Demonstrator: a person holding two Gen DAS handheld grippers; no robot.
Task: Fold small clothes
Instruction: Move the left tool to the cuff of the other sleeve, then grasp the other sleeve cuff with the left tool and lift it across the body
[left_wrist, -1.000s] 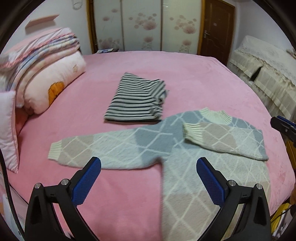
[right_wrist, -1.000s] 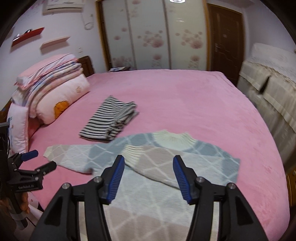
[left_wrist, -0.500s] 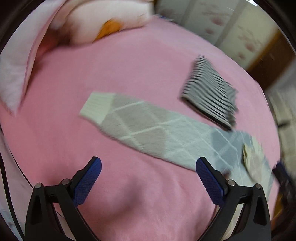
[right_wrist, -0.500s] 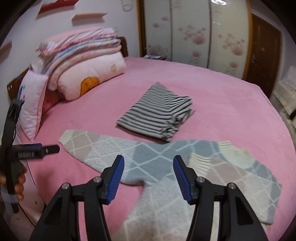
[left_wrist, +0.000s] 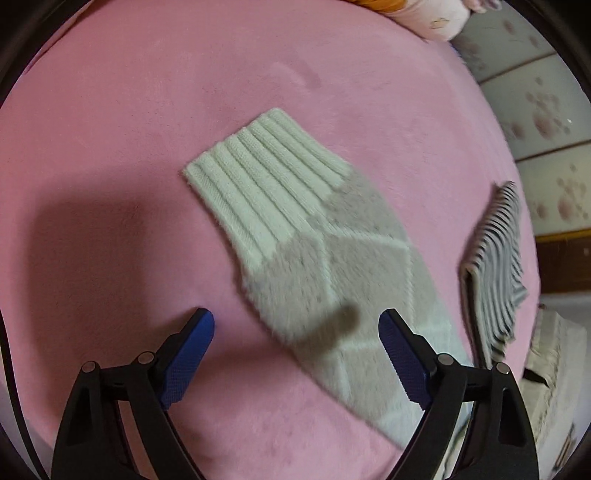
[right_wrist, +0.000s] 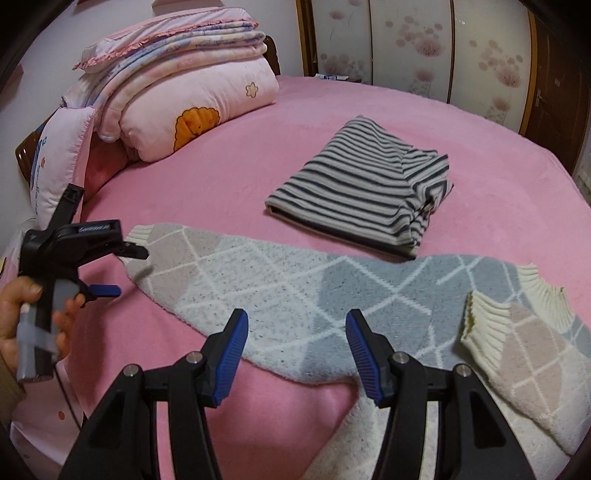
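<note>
A grey, beige and cream diamond-pattern sweater (right_wrist: 295, 291) lies flat on the pink bed. Its right sleeve (right_wrist: 517, 354) is folded across the chest; its left sleeve stretches out to the left. My left gripper (left_wrist: 295, 354) is open, just above that sleeve's cream ribbed cuff (left_wrist: 266, 184), with the sleeve between its jaws. It also shows in the right wrist view (right_wrist: 129, 269), held by a hand at the cuff. My right gripper (right_wrist: 295, 350) is open and empty over the sleeve near the armpit.
A folded striped garment (right_wrist: 362, 192) lies beyond the sweater on the pink bed (right_wrist: 221, 177). Stacked pink quilts and pillows (right_wrist: 177, 92) sit at the far left. Wardrobe doors (right_wrist: 424, 48) stand behind the bed.
My left gripper has swung left and down from over the sweater's body to the outstretched cuff. My right gripper has shifted left over that sleeve. Both stayed open.
</note>
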